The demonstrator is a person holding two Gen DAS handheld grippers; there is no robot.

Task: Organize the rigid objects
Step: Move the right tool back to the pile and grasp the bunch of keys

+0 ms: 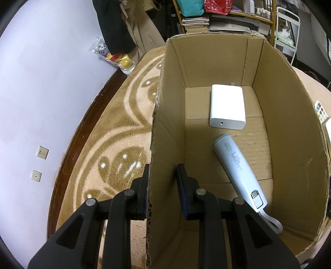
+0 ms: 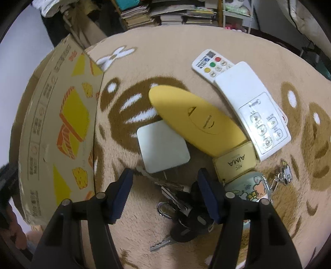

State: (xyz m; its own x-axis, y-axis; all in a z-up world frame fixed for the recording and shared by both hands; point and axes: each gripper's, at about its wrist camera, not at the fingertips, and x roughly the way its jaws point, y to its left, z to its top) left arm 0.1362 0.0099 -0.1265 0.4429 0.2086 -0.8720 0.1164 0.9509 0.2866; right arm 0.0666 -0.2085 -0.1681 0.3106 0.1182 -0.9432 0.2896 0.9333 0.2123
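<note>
My left gripper (image 1: 162, 171) straddles the left wall of the open cardboard box (image 1: 165, 144), one finger outside and one inside; its jaws stand partly open, with a gap to the inner finger. On the box floor lie a white charger block (image 1: 227, 106) and a pale blue cylindrical power bank (image 1: 238, 169). My right gripper (image 2: 165, 175) hovers open over a bunch of keys (image 2: 178, 207) on the rug. Just beyond its tips lie a white square adapter (image 2: 163, 147) and a yellow banana-shaped case (image 2: 194, 120). The box's printed outer side (image 2: 62, 124) stands to the left.
Right of the yellow case lie a large white remote (image 2: 252, 115), a small remote with coloured buttons (image 2: 213, 64), a gold AIMA tag (image 2: 235, 163), a cartoon-printed round item (image 2: 252, 188) and a key charm (image 2: 285, 171). Book stacks (image 2: 165, 12) stand behind the patterned rug (image 2: 206, 41).
</note>
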